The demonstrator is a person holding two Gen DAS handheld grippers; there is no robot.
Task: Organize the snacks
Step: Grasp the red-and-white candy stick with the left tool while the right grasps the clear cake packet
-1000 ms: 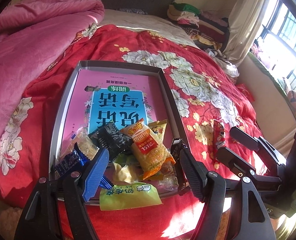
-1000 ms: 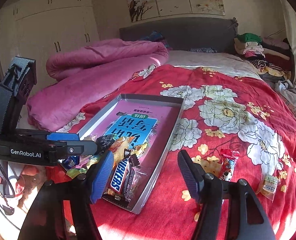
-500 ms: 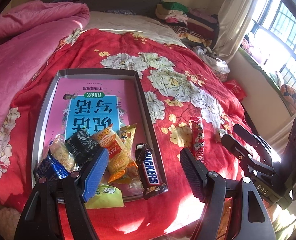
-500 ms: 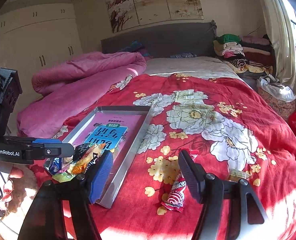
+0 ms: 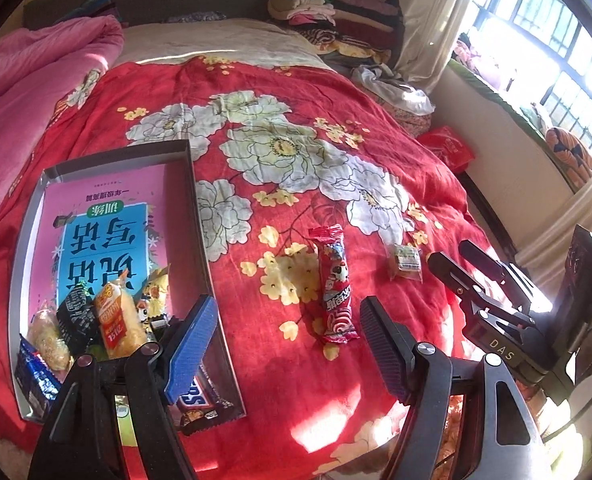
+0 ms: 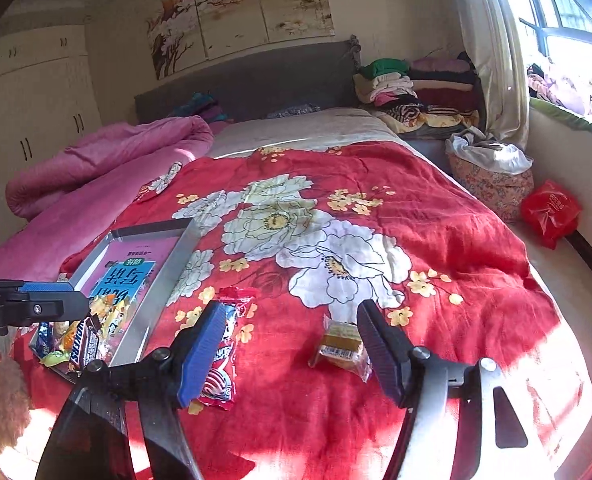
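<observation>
Right now you are between pickups: most snacks already sit heaped at the near end of the grey tray (image 5: 191,200), and two are still loose on the red flowered bedspread (image 5: 336,92). Your left gripper (image 5: 287,344) hangs with its fingers wide and nothing between them, just short of the red candy stick (image 5: 334,284), which lies lengthwise to the right of the tray. Your right gripper (image 6: 287,350) is also spread wide and empty, with the small clear packet holding a brown cake (image 6: 342,346) lying just beside its right finger.

I judge the next move to be a reach down onto one of these two; line the fingers across the narrow width of the wrapper, since the soft cover will give under you.

Writing you can read: the chocolate bar (image 6: 83,344) in the tray shows most of "SNICKERS", the book (image 5: 103,232) lining the tray carries large Chinese characters seen upside down, and the right gripper's body reads "DAS"
</observation>
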